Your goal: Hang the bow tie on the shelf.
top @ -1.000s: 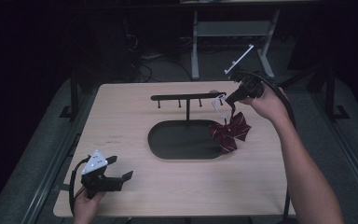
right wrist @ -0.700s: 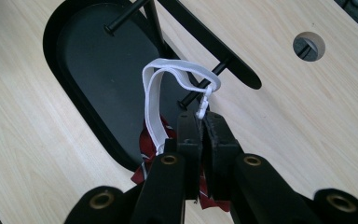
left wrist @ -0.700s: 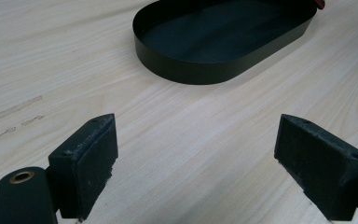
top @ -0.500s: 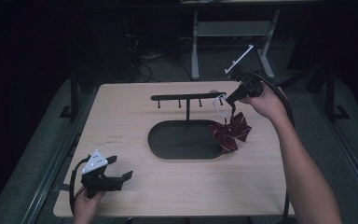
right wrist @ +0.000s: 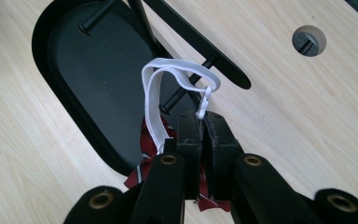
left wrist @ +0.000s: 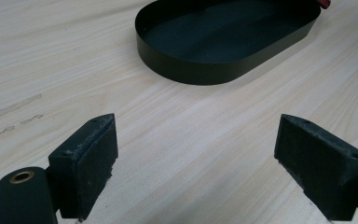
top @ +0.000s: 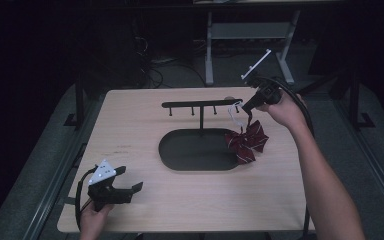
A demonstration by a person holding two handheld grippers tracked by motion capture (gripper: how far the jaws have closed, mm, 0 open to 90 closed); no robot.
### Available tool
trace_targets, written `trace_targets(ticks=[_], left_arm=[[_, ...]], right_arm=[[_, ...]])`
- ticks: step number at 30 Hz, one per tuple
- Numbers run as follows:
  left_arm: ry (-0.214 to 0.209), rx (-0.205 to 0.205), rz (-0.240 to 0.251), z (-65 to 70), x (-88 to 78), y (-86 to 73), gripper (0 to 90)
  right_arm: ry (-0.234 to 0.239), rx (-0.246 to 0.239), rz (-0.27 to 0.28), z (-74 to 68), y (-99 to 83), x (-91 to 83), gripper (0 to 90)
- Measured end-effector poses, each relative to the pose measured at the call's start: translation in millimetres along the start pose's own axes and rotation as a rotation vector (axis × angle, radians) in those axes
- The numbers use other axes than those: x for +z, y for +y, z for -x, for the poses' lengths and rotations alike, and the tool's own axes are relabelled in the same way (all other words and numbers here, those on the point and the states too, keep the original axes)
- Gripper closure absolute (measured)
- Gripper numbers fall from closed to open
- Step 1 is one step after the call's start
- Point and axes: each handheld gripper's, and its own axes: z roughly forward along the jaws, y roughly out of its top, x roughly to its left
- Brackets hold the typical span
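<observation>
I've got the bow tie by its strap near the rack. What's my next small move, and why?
Probably ease the right gripper toward the rack's end peg so the white strap loop slips over it. The jaws are shut on the strap, the loop hangs open beside that peg, and the red bow tie dangles over the tray's rim.

One bow tie [top: 246, 141], one rack [top: 203, 105], two grippers.

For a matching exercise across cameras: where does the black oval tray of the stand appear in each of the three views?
High view: the oval tray lies mid-table, under the hook bar.
Left gripper view: top centre, beyond the open jaws.
Right gripper view: upper left, behind the white strap.
Shared landmark: the red bow at the tray's end.
</observation>
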Motion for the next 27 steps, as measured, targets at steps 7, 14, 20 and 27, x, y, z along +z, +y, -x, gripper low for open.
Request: trace_targets(ticks=[7, 14, 20, 27], left_arm=[[-0.001, -0.009, 0.008, 0.0, -1.0, -0.7, 13.1], [-0.008, 0.003, 0.010, 2.2, -1.4, -0.6, 13.0], [-0.003, 0.001, 0.016, 2.3, -3.6, -0.6, 13.1], [-0.007, 0.005, 0.011, 2.9, -2.1, -0.4, 13.1]], right_arm=[[0.000, 0.010, 0.000, 2.2, -1.2, 3.2, 85.1], [-0.007, 0.017, -0.016, 2.4, -4.7, 11.5, 84.6], [-0.006, 0.026, -0.019, 0.8, -4.9, 14.7, 83.3], [-0.018, 0.014, 0.001, -0.7, -2.1, 9.6, 83.2]])
